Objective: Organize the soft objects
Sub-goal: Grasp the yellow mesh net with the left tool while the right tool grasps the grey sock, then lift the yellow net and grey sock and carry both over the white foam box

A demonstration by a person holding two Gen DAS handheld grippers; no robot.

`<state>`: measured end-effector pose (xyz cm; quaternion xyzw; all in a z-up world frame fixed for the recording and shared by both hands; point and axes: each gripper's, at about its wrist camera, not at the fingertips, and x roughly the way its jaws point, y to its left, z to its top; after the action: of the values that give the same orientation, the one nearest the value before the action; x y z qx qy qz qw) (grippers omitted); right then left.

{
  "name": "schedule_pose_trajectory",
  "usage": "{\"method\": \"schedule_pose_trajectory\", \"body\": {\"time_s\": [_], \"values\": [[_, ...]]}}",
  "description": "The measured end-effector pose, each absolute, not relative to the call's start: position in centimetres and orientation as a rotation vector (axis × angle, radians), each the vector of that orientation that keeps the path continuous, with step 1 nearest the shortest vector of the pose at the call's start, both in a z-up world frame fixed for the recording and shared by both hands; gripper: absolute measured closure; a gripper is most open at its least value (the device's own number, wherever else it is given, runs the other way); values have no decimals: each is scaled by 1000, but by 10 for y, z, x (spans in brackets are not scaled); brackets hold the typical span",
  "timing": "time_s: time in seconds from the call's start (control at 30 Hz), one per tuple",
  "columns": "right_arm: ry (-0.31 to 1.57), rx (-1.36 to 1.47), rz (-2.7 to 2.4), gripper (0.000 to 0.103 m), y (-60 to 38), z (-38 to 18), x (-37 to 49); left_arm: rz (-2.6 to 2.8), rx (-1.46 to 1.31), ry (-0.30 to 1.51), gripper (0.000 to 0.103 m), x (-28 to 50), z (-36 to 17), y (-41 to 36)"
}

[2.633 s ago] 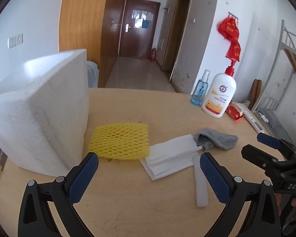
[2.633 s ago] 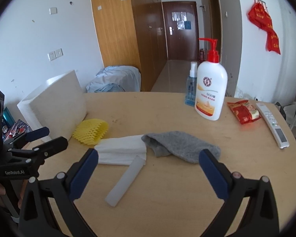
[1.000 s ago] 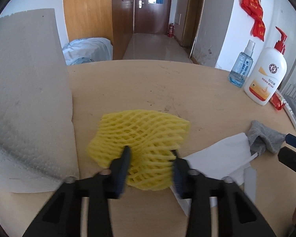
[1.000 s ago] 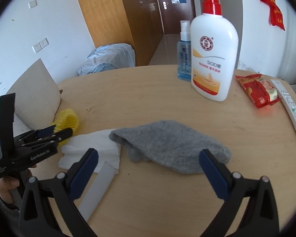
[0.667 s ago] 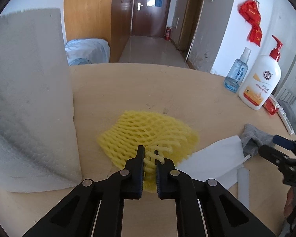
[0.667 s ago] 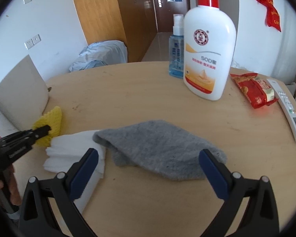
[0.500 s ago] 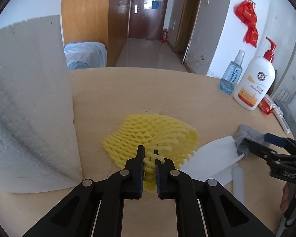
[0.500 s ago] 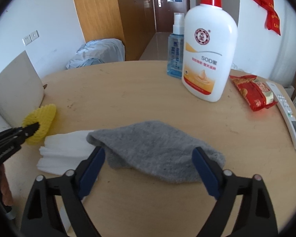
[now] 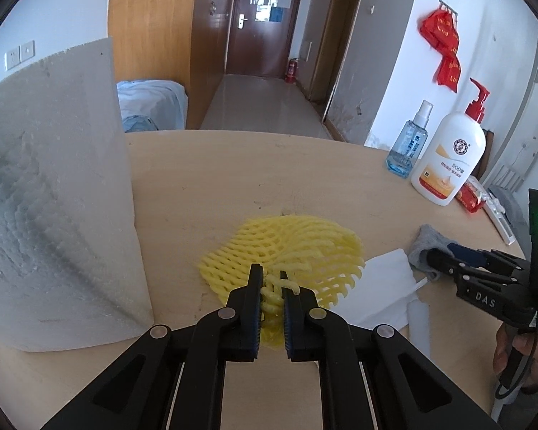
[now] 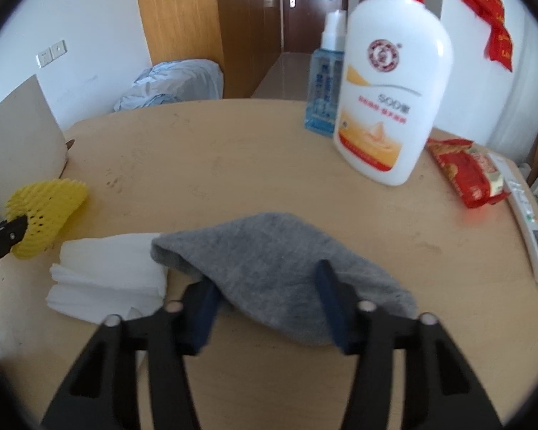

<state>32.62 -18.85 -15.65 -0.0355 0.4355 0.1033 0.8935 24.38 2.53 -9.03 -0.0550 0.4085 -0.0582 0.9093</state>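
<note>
My left gripper (image 9: 272,281) is shut on the near edge of the yellow foam net (image 9: 297,247), which lies on the wooden table (image 9: 233,175); the net also shows in the right wrist view (image 10: 50,208). A folded white cloth (image 10: 107,283) lies between the net and a grey sock (image 10: 279,268). My right gripper (image 10: 269,279) is partly closed, its jaws astride the near part of the grey sock, with a gap between them. In the left wrist view the right gripper (image 9: 444,256) reaches the sock (image 9: 426,242).
A big white foam block (image 9: 53,193) stands at the left. A white lotion bottle (image 10: 387,82), a blue spray bottle (image 10: 322,89), a red snack packet (image 10: 462,172) and a remote (image 10: 531,222) sit at the back right. A white foam strip (image 9: 418,326) lies by the cloth.
My left gripper closed on the yellow net and holds it. My right gripper moved forward over the grey sock and its jaws have narrowed around it.
</note>
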Motion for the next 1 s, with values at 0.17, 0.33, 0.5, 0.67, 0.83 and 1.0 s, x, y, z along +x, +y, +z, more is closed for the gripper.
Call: {"method": "schedule_pose_trajectory", "body": {"time_s": [0.17, 0.33, 0.5, 0.67, 0.83, 1.0], "values": [[901, -19, 209, 87, -199, -155, 325, -132, -118, 831, 93, 241, -87, 27], [871, 24, 207, 91, -205, -145, 319, -142, -122, 817, 93, 238, -81, 29], [835, 39, 220, 91, -211, -132, 303, -153, -135, 792, 93, 230, -71, 30], [797, 48, 240, 91, -213, -118, 283, -148, -105, 745, 93, 209, -54, 25], [757, 48, 266, 91, -210, -100, 256, -147, -97, 717, 93, 183, -38, 23], [698, 38, 290, 91, -206, -78, 218, -135, -94, 670, 93, 147, -19, 24]]}}
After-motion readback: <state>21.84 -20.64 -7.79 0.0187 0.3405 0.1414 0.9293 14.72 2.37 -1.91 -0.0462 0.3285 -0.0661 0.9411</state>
